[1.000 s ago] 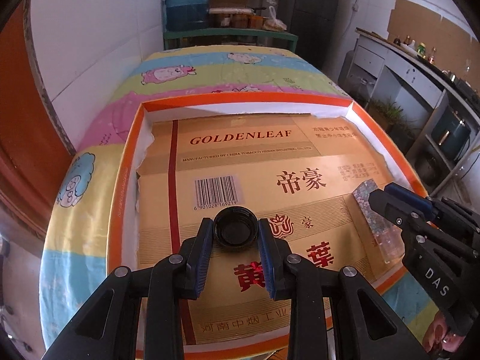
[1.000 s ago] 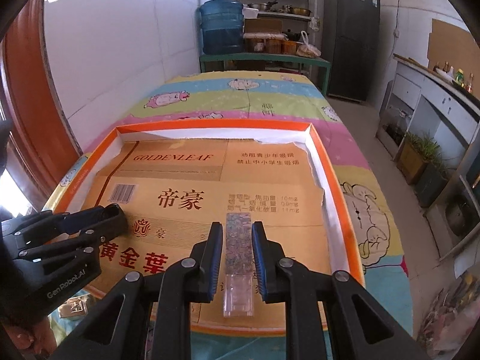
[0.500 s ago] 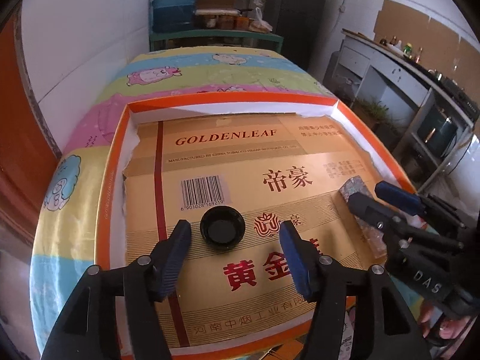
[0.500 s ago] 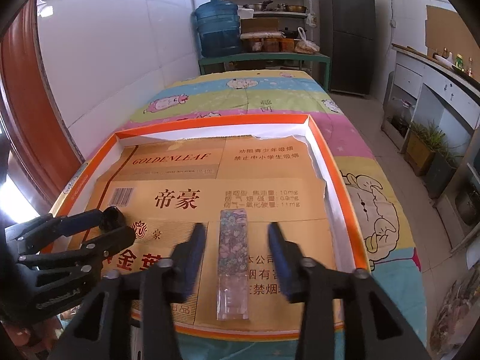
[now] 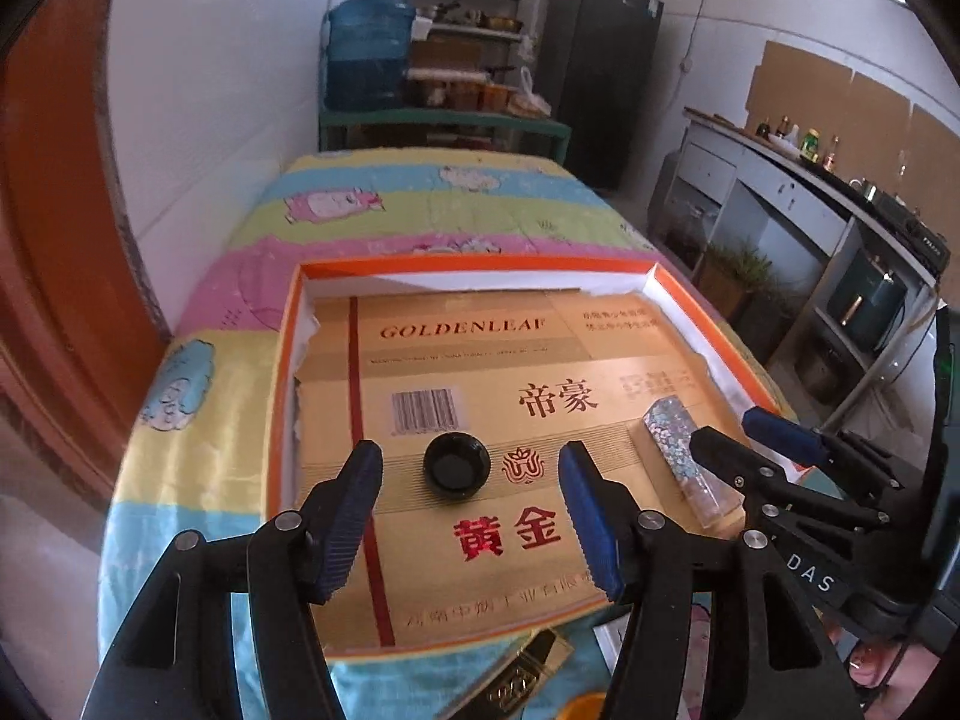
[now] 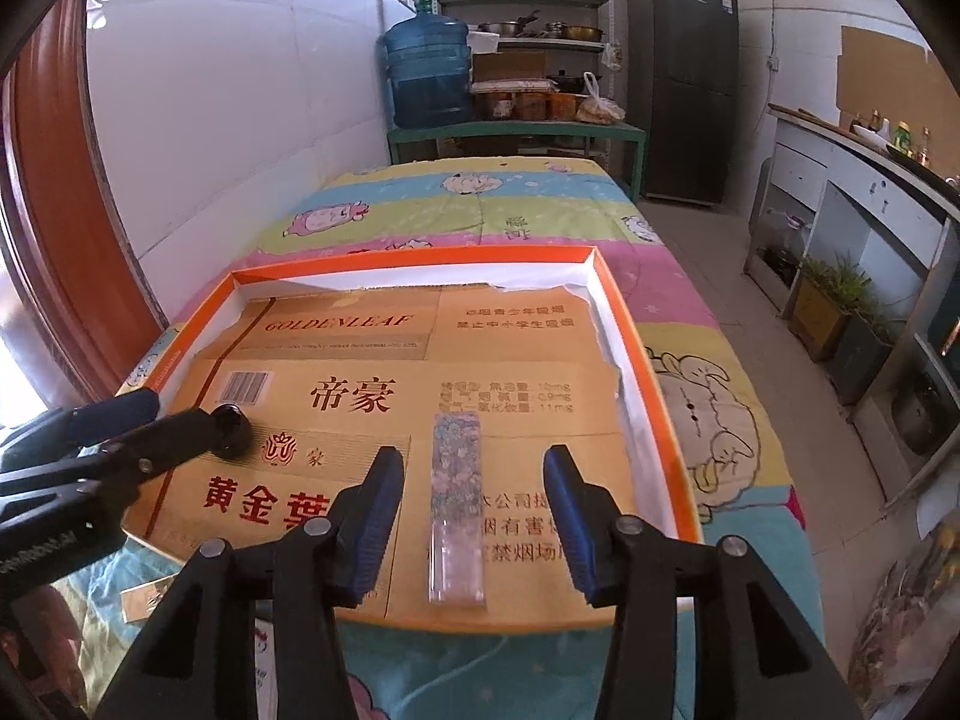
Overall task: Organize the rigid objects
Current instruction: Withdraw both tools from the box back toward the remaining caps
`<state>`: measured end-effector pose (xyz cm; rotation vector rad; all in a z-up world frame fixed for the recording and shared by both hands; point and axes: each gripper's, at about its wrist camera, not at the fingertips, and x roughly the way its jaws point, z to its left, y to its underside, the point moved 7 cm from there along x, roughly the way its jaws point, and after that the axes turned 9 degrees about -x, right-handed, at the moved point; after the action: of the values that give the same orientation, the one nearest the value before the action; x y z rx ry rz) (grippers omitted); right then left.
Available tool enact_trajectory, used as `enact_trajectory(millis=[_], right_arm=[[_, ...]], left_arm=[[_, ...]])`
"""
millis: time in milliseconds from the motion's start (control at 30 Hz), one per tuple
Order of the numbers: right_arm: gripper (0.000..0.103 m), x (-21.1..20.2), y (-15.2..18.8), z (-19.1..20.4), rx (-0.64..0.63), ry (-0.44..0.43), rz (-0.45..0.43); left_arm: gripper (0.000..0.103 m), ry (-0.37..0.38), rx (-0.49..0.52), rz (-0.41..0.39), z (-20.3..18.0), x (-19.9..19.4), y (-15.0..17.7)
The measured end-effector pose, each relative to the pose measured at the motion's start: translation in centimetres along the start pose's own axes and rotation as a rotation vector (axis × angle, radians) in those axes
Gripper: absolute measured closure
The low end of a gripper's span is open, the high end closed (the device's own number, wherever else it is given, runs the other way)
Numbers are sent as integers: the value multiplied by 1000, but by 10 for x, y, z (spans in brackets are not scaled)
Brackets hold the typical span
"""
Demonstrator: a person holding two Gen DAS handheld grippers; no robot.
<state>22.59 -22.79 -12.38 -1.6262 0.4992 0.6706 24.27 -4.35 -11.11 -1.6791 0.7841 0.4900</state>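
Centrally, low in the right wrist frame, the patterned bar (image 6: 456, 498) lies in the orange tray (image 6: 636, 348), long axis pointing away, between the spread jaws of the right gripper (image 6: 474, 519); the left gripper (image 5: 468, 510), likewise spread, frames the black cap (image 5: 456, 468)

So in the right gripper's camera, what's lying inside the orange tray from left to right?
Small round black cap → long clear plastic bar with flowery pattern → orange tray's right wall.
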Motion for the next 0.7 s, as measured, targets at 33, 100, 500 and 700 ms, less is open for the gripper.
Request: enact_trajectory(millis=[33, 100, 500, 700], right_arm=[[55, -3, 1, 0, 4, -1, -2], [55, -10, 3, 0, 7, -2, -6], [54, -65, 20, 19, -20, 5, -39], [54, -83, 30, 25, -24, 9, -34]], left_arm=[[40, 2, 1, -5, 0, -5, 1], [40, 3, -5, -10, 1, -13, 4], [40, -45, -17, -53, 10, -74, 23], [40, -48, -20, -62, 12, -96, 35]])
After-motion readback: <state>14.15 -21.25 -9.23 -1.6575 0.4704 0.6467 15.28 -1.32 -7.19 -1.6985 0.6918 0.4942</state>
